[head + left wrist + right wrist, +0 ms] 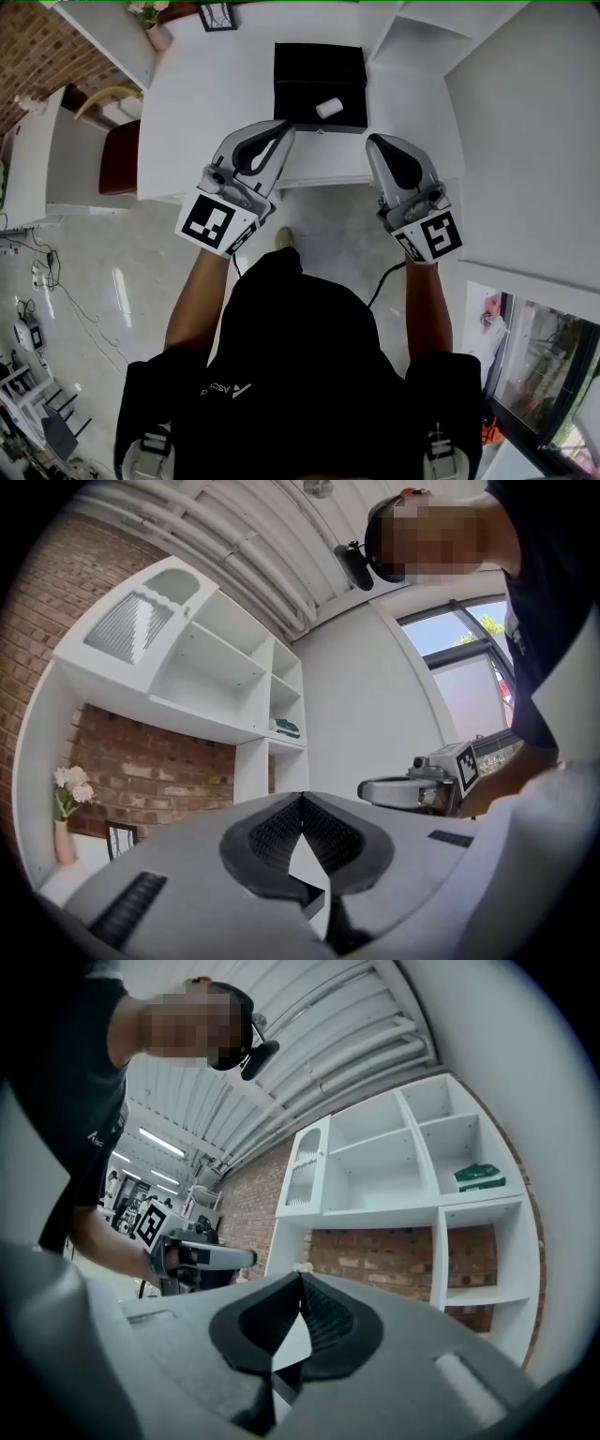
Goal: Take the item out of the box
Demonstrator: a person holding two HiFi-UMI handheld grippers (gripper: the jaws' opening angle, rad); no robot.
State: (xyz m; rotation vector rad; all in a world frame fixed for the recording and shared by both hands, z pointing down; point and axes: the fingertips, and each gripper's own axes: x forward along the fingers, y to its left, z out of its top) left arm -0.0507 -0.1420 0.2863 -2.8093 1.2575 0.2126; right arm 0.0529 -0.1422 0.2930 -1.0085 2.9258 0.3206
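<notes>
An open black box stands on the white table, and a small white cylinder lies in its near part. My left gripper hovers just short of the box's near left corner, jaws shut and empty. My right gripper is held near the box's near right corner, also shut with nothing in it. The left gripper view looks up over closed jaws towards the shelves, with the right gripper beside them. The right gripper view shows its closed jaws and the left gripper. The box is hidden in both gripper views.
A vase of flowers and a small picture frame stand at the table's far edge. White shelves rise to the right of the box. A brown chair stands left of the table. The table's near edge runs just under both grippers.
</notes>
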